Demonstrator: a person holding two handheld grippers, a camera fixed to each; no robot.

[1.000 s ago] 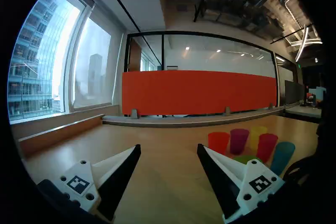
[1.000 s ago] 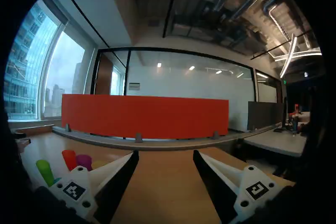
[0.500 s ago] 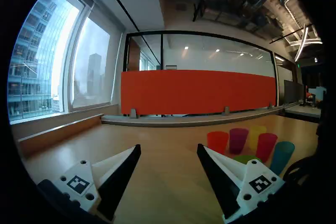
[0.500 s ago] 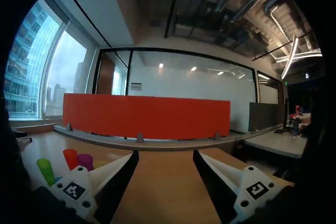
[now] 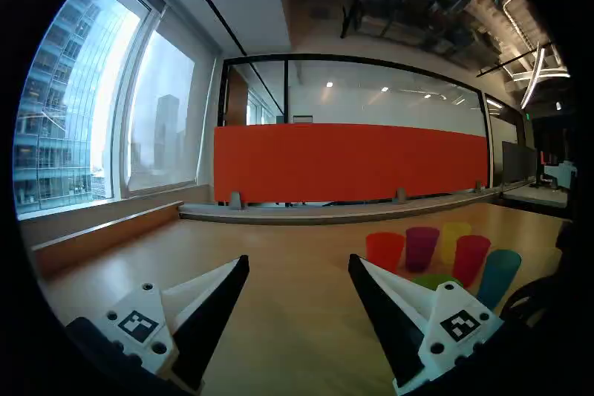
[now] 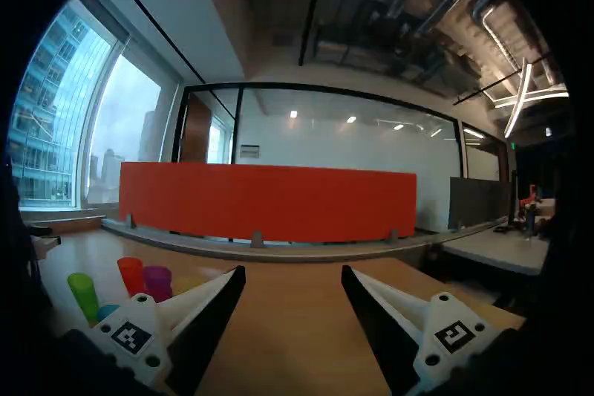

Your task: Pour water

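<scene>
Six translucent plastic tumblers stand mouth up, close together on the wooden bench (image 5: 297, 262). The red cup (image 5: 386, 250), purple cup (image 5: 422, 247) and yellow cup (image 5: 455, 238) form the back row. The crimson cup (image 5: 471, 260) and teal cup (image 5: 499, 277) stand nearer, with the partly hidden green cup (image 5: 434, 281) beside them.

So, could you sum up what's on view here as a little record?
Surface: wooden table
Backdrop: orange divider, windows
Cluster: red cup, purple cup, yellow cup, pink cup, teal cup, green cup
Left hand-held gripper: open, empty
Right hand-held gripper: open, empty
Pouring: not yet begun
</scene>
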